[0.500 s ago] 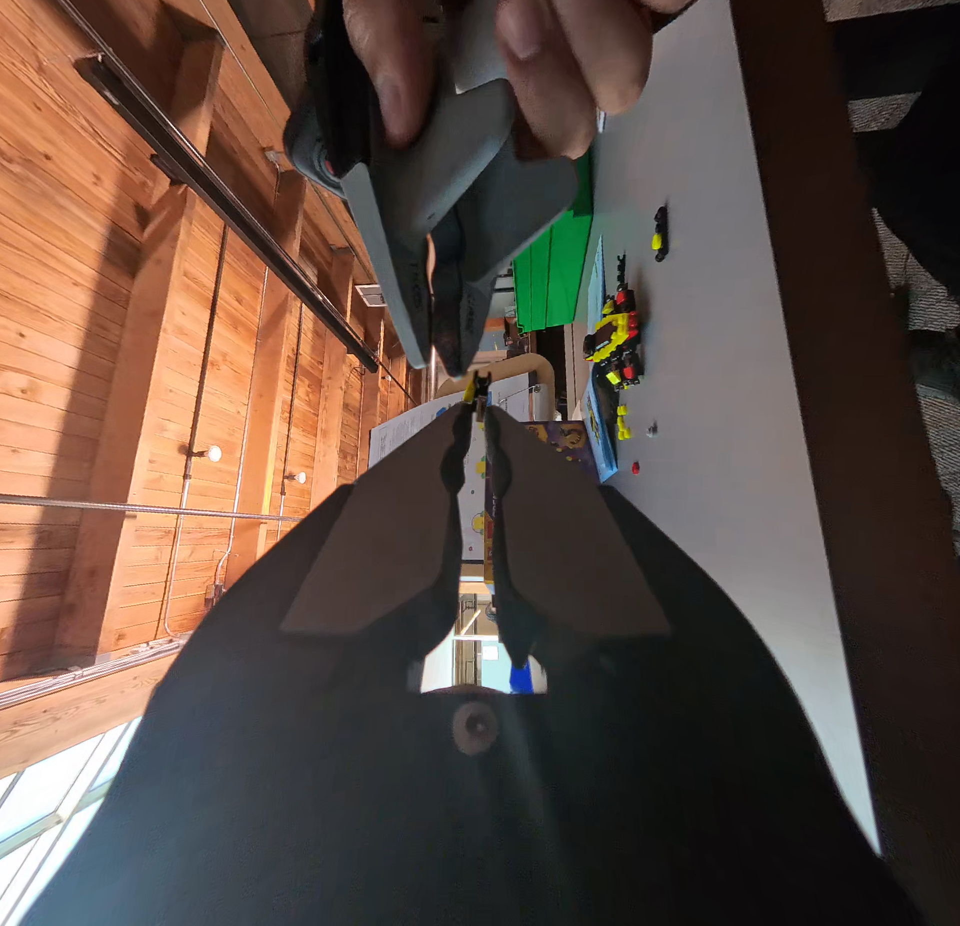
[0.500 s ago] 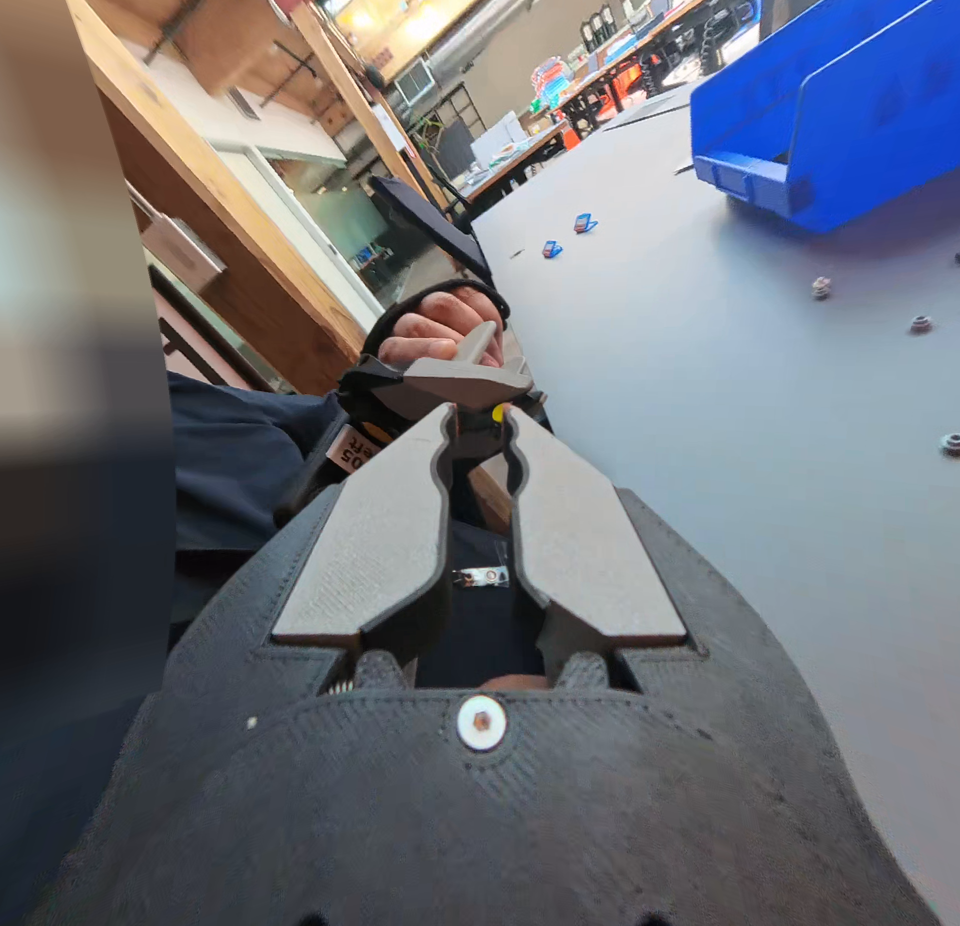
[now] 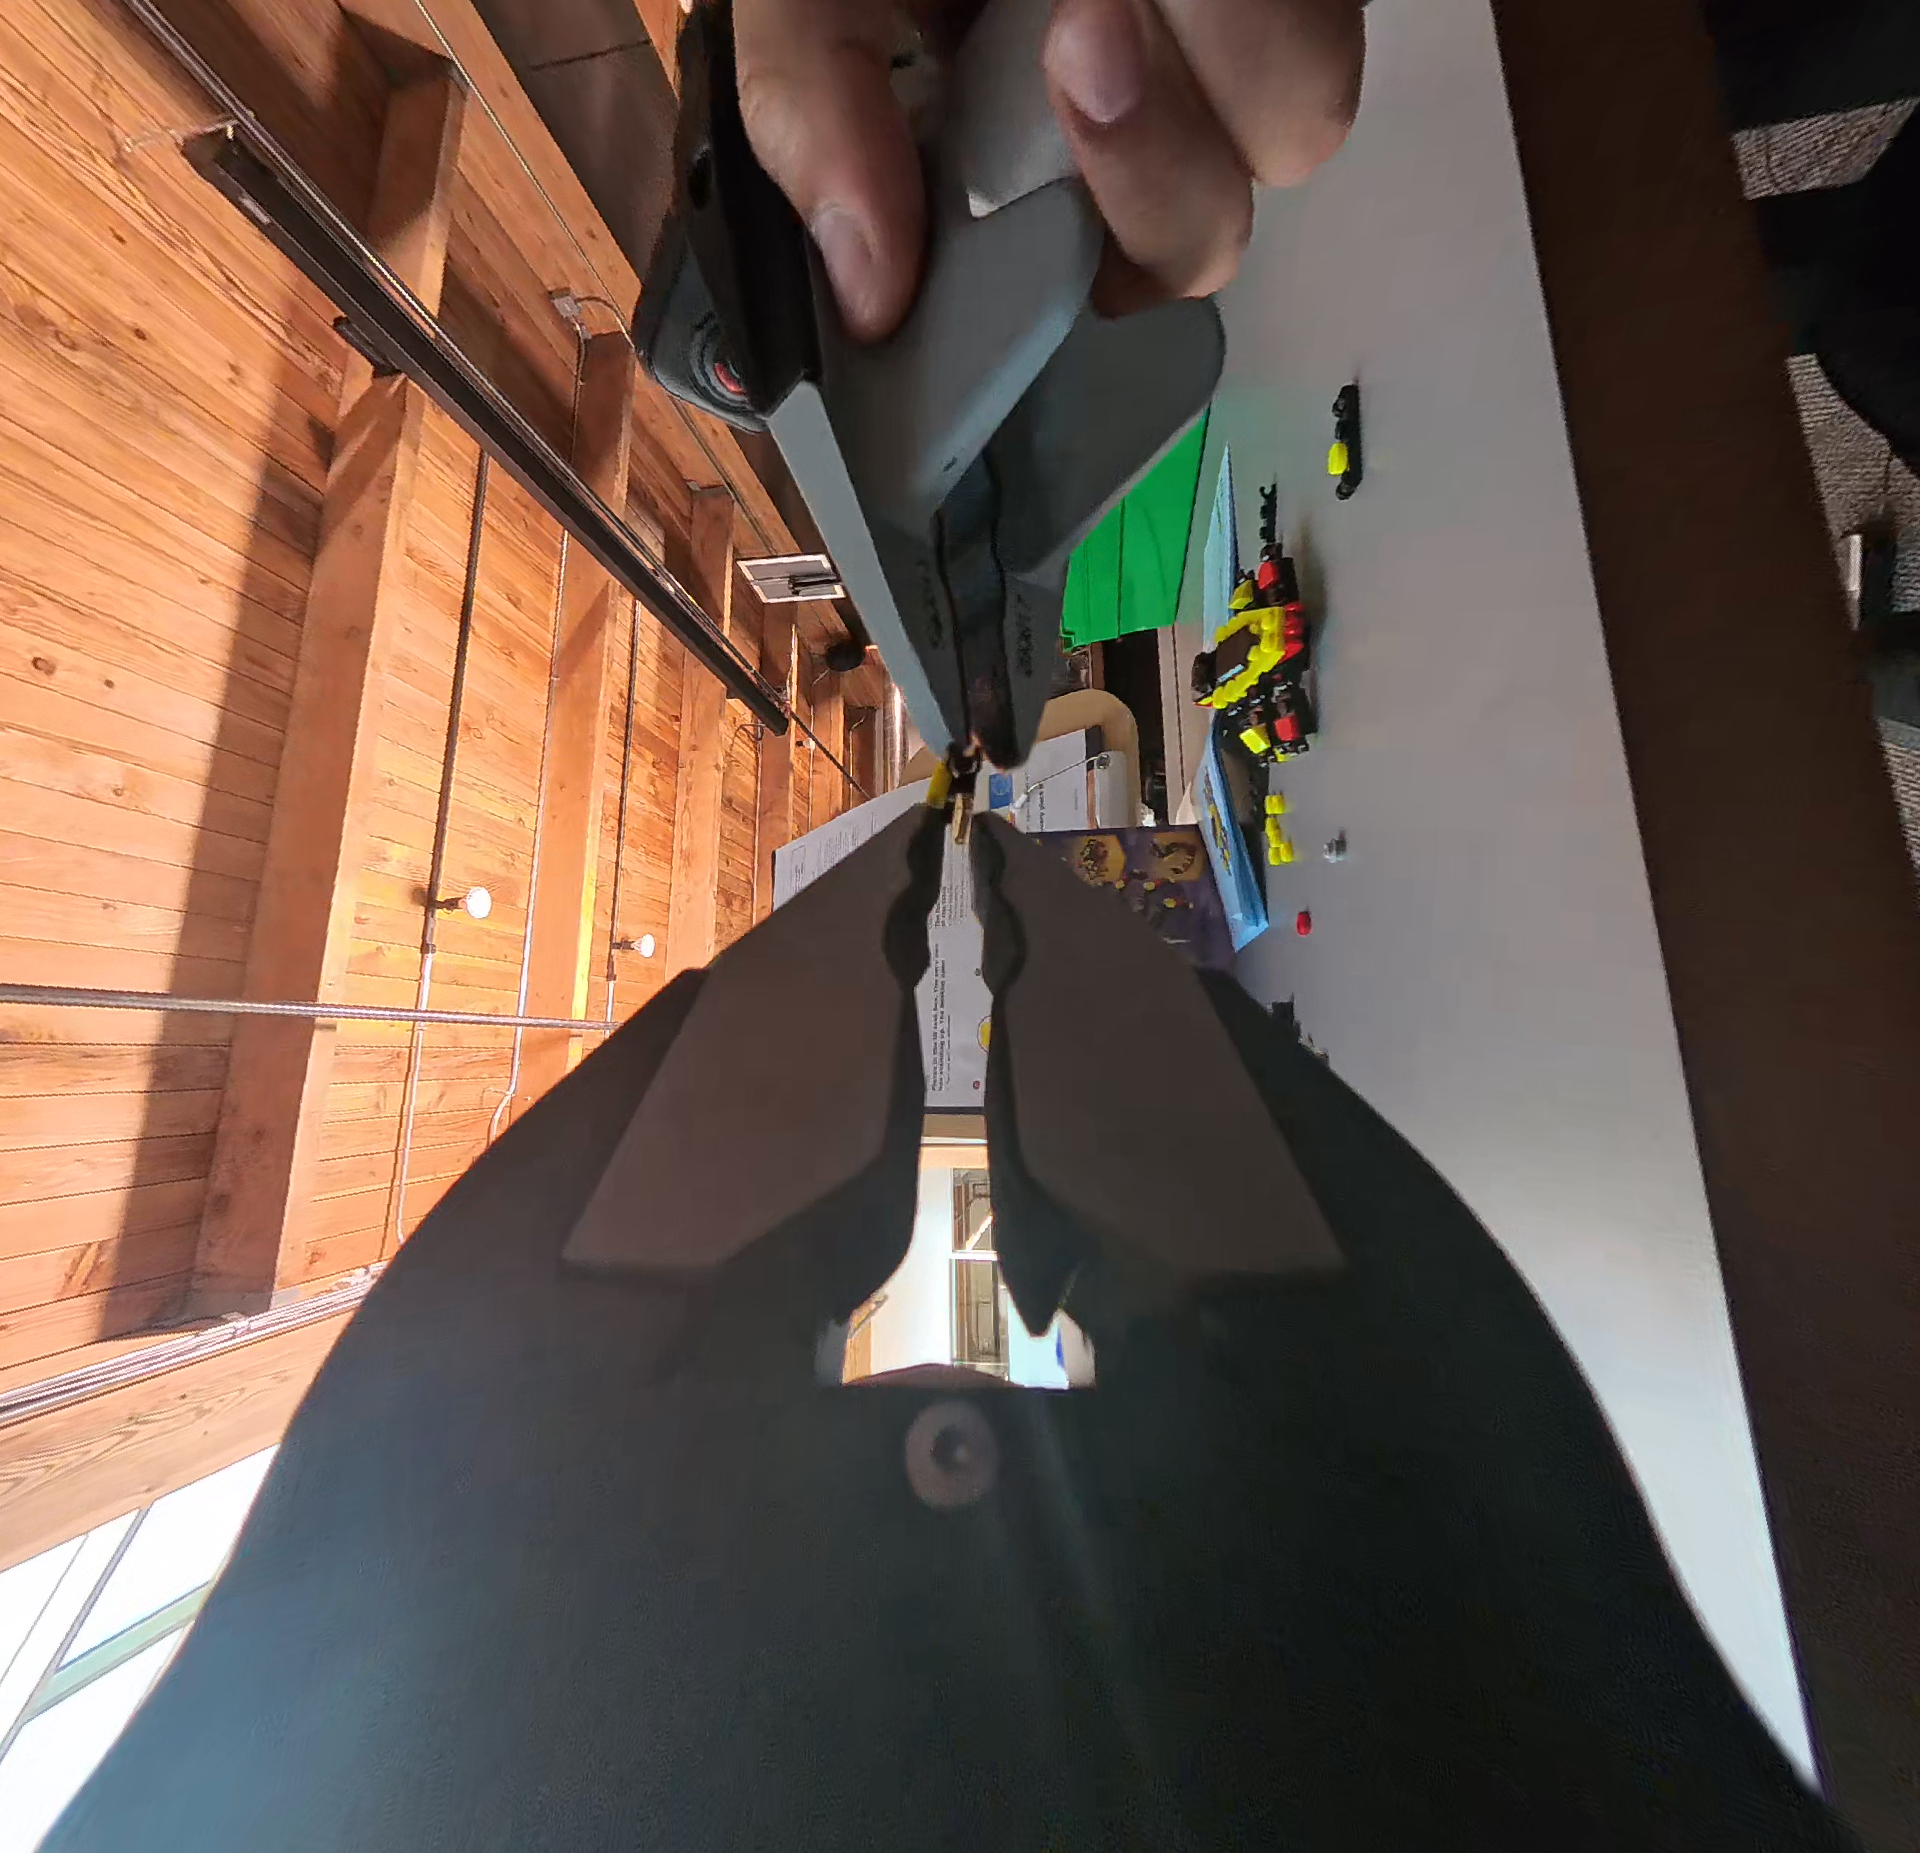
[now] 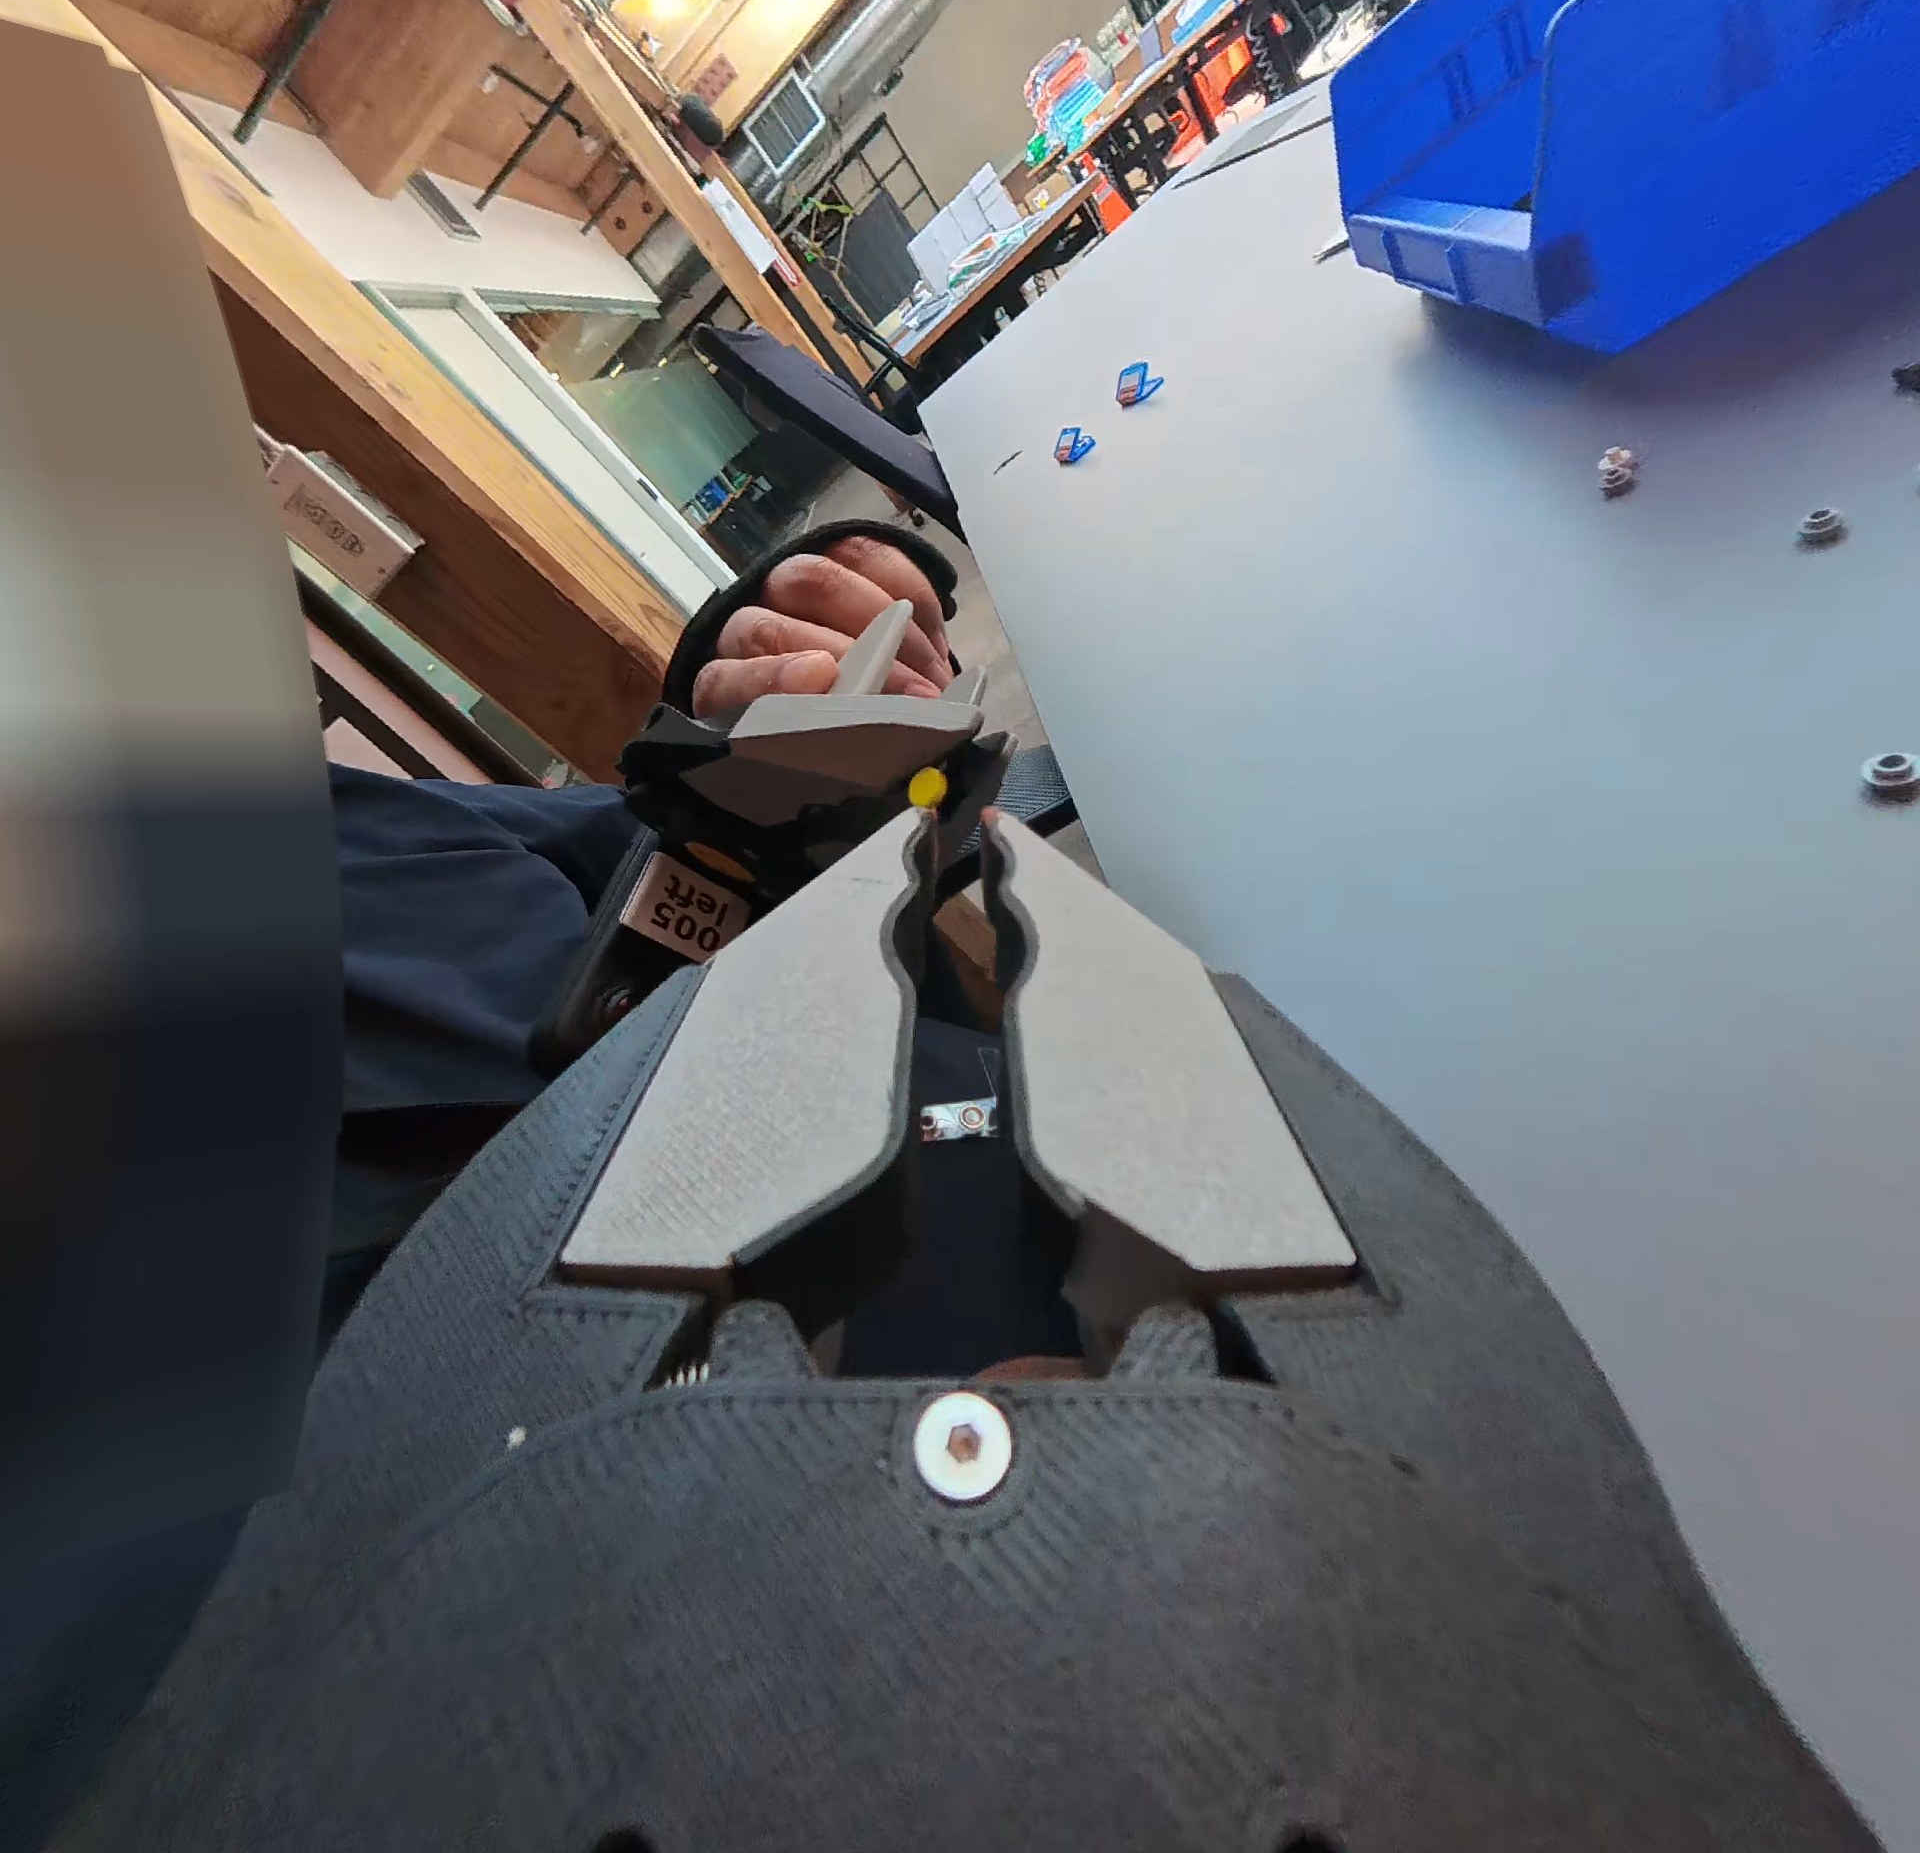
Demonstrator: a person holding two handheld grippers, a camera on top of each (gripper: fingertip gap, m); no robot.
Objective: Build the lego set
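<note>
Your left gripper (image 3: 961, 835) and right gripper (image 3: 971, 749) meet tip to tip in mid-air, both clamped on one small yellow-and-black lego piece (image 3: 954, 787), tho the right's pinch is prob. hard to confirm. Off that piece, toward the white table (image 3: 1475, 972), sits the half-built yellow/red/black model (image 3: 1257, 671), loose bricks (image 3: 1278, 837) beside it.

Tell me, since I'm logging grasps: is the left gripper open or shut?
Shut on the small yellow-and-black lego piece: the left gripper pinches it at its tips, which nearly meet.
</note>
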